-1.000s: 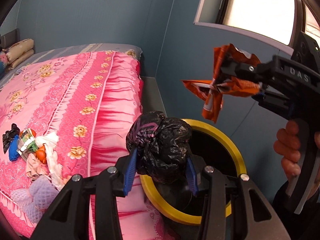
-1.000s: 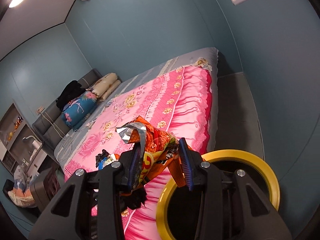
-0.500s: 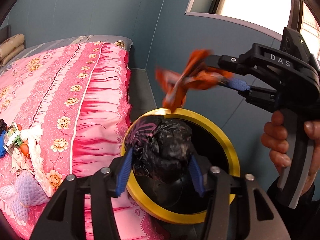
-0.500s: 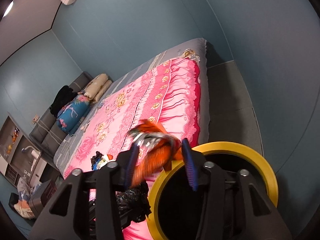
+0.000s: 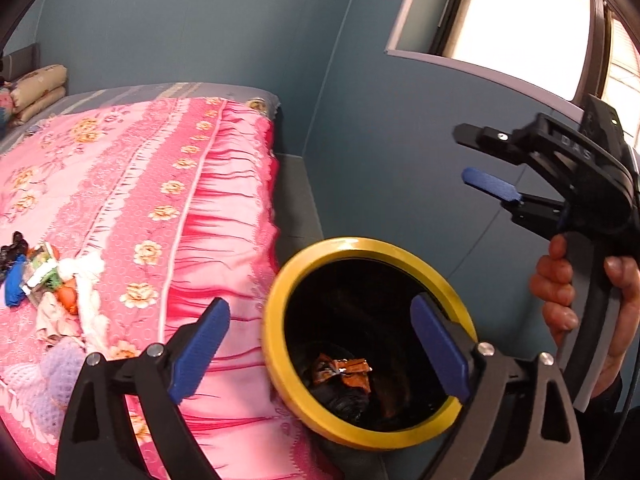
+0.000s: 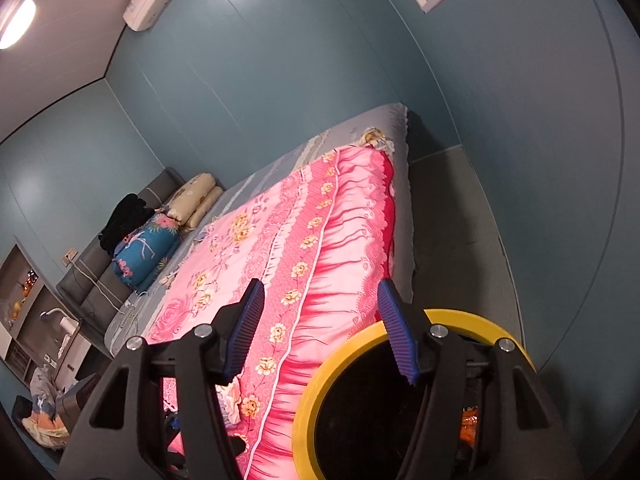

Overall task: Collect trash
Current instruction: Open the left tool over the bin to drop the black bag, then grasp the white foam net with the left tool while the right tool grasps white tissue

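Both loads released into the bin since a second ago.
Left gripper (image 5: 320, 344), earlier clamping the black bag (image 5: 348, 398), is now standing wide apart and empty; right gripper (image 6: 320, 332), earlier pinching the orange wrapper (image 5: 344, 370), is likewise spread and bare. Both items are now lying inside the yellow-rimmed bin (image 5: 280, 372), wrapper on top of bag.

**Two wrist views over the bin beside the bed**

The left wrist view looks down from close above the yellow-rimmed bin (image 5: 372, 344), bed (image 5: 140, 208) to its left, window wall far right. The right wrist view sits near the same bin (image 6: 404, 384), facing along the bed (image 6: 304, 256) toward the far pillows (image 6: 196, 200). Both share bin and bed.
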Demonstrator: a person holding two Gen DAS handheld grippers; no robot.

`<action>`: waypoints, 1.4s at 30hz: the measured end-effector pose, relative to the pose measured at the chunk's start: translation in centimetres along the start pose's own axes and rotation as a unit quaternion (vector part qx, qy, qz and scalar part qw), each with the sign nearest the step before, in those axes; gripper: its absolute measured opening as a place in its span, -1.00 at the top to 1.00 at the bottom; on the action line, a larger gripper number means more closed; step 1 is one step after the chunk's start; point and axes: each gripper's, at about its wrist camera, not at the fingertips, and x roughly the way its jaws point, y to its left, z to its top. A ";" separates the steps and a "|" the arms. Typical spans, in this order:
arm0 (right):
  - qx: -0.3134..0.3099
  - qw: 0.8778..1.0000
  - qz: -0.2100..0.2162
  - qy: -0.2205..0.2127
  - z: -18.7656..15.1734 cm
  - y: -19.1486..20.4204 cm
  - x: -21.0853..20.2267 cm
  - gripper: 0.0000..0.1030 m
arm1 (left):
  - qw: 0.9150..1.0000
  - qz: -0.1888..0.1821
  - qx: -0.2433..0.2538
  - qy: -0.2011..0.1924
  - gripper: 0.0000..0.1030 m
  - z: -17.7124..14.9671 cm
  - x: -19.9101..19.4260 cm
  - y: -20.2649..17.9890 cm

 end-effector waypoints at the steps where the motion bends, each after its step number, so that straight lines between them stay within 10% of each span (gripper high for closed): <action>1: -0.004 1.000 0.006 -0.003 0.0 0.3 0.0 -0.13 | 1.000 0.005 -0.001 -0.002 -0.73 0.1 -0.3 0.3; 17: -0.087 0.993 0.082 0.017 -1.4 7.0 1.1 -0.37 | 0.994 0.091 -0.029 -0.052 -0.78 0.2 -6.2 6.5; 42: -0.199 0.957 0.150 0.149 -10.5 17.5 10.0 -0.39 | 0.960 0.232 -0.147 -0.048 -0.78 -6.5 -11.4 22.1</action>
